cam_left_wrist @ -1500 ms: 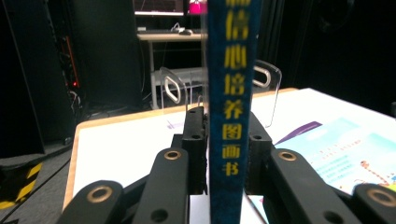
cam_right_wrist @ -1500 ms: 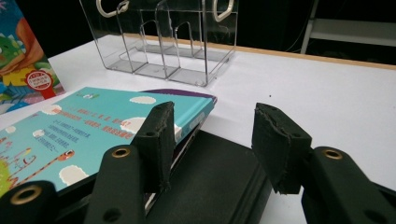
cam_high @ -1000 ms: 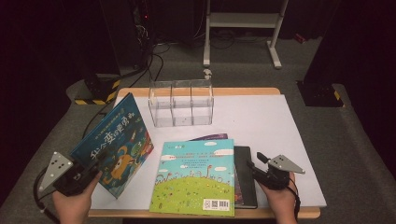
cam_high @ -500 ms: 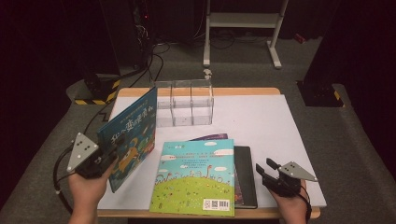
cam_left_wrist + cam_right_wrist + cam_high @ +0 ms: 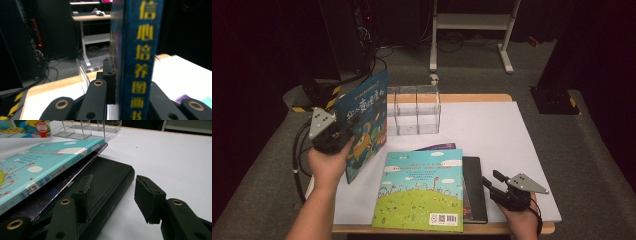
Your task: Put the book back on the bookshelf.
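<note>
At the table's left edge, my left gripper [image 5: 343, 136] is clamped on the blue book [image 5: 364, 120], which stands upright off the white mat [image 5: 492, 135], just beside the clear organizer [image 5: 414, 110]. My right gripper [image 5: 493, 183] sits half open with nothing between its jaws, low by the dark book [image 5: 474, 187] under the turquoise book [image 5: 422, 190].

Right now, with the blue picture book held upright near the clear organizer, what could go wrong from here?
1. The left gripper clamps the blue picture book near its spine at one low corner, so the tall book may pivot or slip.
2. The book is close to the clear divided organizer; a swing could knock it.
3. The right gripper, jaws open, hovers by the dark book under the green-and-teal book; a nudge could shift the stack.
</note>
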Demonstrator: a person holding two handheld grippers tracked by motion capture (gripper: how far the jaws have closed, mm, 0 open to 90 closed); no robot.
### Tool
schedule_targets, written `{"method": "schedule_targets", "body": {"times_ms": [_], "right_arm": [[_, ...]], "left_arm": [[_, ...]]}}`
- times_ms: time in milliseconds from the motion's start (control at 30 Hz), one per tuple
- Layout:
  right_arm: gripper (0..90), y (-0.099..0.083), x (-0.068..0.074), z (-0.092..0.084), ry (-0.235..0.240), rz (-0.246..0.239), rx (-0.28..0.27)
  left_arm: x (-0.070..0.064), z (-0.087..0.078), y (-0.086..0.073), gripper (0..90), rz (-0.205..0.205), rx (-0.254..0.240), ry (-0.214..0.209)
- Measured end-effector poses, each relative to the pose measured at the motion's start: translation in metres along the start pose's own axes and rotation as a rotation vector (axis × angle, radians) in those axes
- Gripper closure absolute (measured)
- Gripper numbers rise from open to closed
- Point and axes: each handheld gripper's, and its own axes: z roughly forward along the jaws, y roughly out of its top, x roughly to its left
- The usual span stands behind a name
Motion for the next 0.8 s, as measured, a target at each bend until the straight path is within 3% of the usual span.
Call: {"method": "schedule_targets", "body": {"times_ms": [133, 200, 433, 633, 800], "right_arm": [[49.6, 0.0, -0.001, -0.001, -0.001, 0.009, -0.004], [49.6, 0.0, -0.002, -0.003, -0.003, 0.016, -0.01], [49.6, -0.001, -0.005, -0.005, -0.001, 0.028, -0.02], [49.6, 0.0, -0.006, -0.006, 0.001, 0.035, -0.025], [49.6, -0.001, -0.006, -0.006, 0.004, 0.037, -0.024]], "left_arm": [[-0.001, 0.018, 0.002, 82.9, -0.014, -0.024, 0.023], [0.0, 0.035, 0.005, 82.9, -0.026, -0.046, 0.038], [0.001, 0.069, 0.011, 82.9, -0.018, -0.083, 0.09], [0.005, 0.094, 0.009, 82.9, -0.044, -0.098, 0.102], [0.005, 0.108, 0.011, 82.9, -0.032, -0.092, 0.121]]}}
